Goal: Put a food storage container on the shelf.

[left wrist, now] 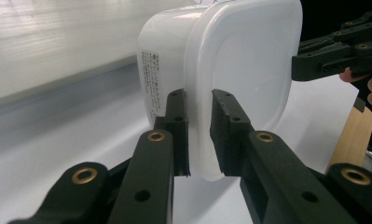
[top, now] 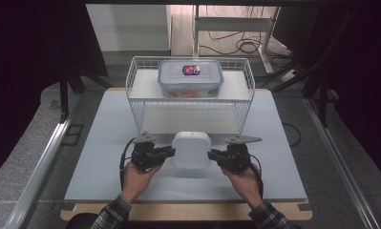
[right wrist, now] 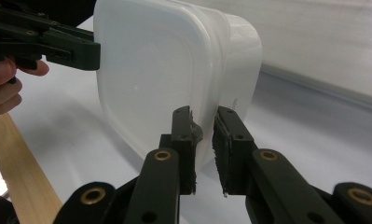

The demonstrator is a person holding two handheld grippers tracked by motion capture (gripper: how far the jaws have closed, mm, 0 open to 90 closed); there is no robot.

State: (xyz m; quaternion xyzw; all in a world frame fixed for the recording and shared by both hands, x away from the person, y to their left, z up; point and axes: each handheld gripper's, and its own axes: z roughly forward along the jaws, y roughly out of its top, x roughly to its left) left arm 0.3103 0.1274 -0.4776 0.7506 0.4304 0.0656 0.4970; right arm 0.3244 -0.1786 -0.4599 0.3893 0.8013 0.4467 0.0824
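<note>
1. A white plastic container [top: 191, 150] with rounded corners sits near the front centre of the pale worktop [top: 107, 138], between the two hands.
2. The left hand-held gripper [top: 168, 152] meets the container at its left side. In the left gripper view its two black jaws are clamped on the rim of the container [left wrist: 230, 70], one jaw on each face of the rim.
3. The right hand-held gripper [top: 214, 155] meets the container at its right side. In the right gripper view its jaws are clamped on the rim of the container [right wrist: 160, 70] in the same manner.
4. In the left gripper view a printed label [left wrist: 152, 77] is visible on the container's side wall; its text is too small to read.
5. Each gripper view shows the opposite gripper against the far edge of the container: the right hand-held gripper [left wrist: 298, 65] and the left hand-held gripper [right wrist: 93, 51].
6. The left hand [top: 139, 174] and the right hand [top: 245, 179] enter from the bottom edge, both in plaid sleeves.
7. A white wire basket [top: 135, 90] stands behind the container at the rear of the worktop.
8. A clear lidded box [top: 190, 78] with blue latches rests on the upper level of the basket. Its lid carries a dark sticker [top: 191, 70]. Orange contents show through the wall; what they are cannot be told.
</note>
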